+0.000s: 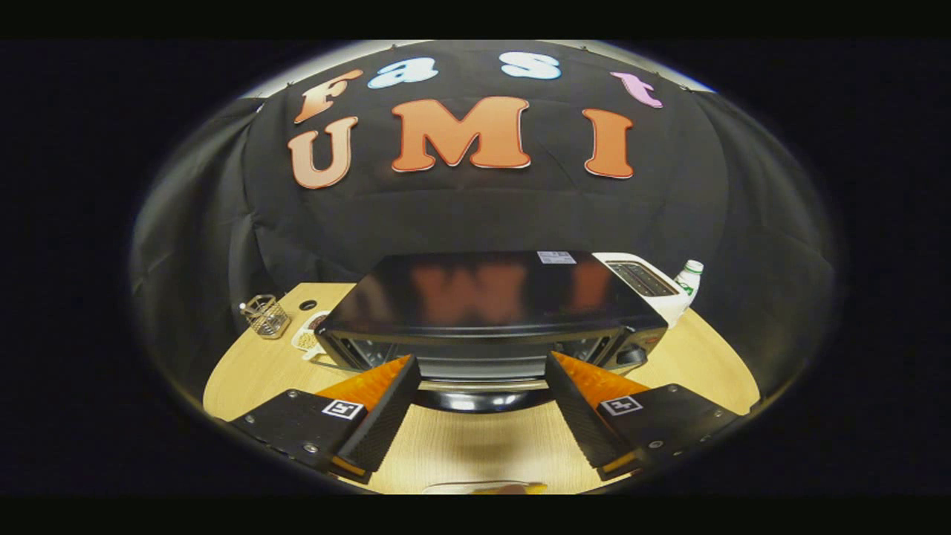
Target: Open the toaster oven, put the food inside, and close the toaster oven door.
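The black toaster oven [490,297] stands on the wooden table [252,371], just ahead of my fingers. Its door [475,400] is swung down and open, its shiny edge lying between my fingers. The wire rack [475,365] inside shows above the door. My gripper [481,364] is open, one finger at each side of the oven's mouth, with nothing held between them. Below and behind the fingers, on the near part of the table, the rim of a plate with yellowish food [487,488] peeks into view.
A white slot toaster [646,286] and a white bottle with a green label [689,276] stand behind the oven to its right. To its left sit a small wire basket [266,316] and a white dish [308,336]. Black cloth walls enclose the table.
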`<state>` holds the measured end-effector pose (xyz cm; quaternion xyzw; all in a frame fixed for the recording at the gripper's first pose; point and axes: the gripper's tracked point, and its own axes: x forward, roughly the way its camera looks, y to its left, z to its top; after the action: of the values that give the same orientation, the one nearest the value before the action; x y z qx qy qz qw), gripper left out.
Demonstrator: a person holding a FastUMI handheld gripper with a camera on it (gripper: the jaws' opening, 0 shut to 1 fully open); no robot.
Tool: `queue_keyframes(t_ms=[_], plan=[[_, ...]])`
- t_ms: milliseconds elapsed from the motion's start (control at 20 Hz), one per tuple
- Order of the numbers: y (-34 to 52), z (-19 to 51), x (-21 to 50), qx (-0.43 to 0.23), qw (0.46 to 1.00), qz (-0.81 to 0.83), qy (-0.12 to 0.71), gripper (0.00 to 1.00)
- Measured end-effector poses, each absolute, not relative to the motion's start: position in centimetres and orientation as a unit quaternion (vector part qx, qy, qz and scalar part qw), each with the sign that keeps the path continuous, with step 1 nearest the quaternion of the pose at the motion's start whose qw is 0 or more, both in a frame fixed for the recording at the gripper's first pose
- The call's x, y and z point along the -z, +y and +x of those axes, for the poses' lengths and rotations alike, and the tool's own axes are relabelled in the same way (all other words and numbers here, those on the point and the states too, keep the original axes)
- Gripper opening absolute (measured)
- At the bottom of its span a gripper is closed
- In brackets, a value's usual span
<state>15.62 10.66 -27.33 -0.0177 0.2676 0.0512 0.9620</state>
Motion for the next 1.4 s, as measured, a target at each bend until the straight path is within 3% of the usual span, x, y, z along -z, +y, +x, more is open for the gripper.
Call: queue_keyframes(t_ms=[350, 1400], plan=[[10.2, 9.8, 34.5, -0.055, 0.943, -0.019, 0.327, 0.99], [8.1, 4.0, 40.6, -0.053, 0.928, 0.000, 0.368, 0.99]])
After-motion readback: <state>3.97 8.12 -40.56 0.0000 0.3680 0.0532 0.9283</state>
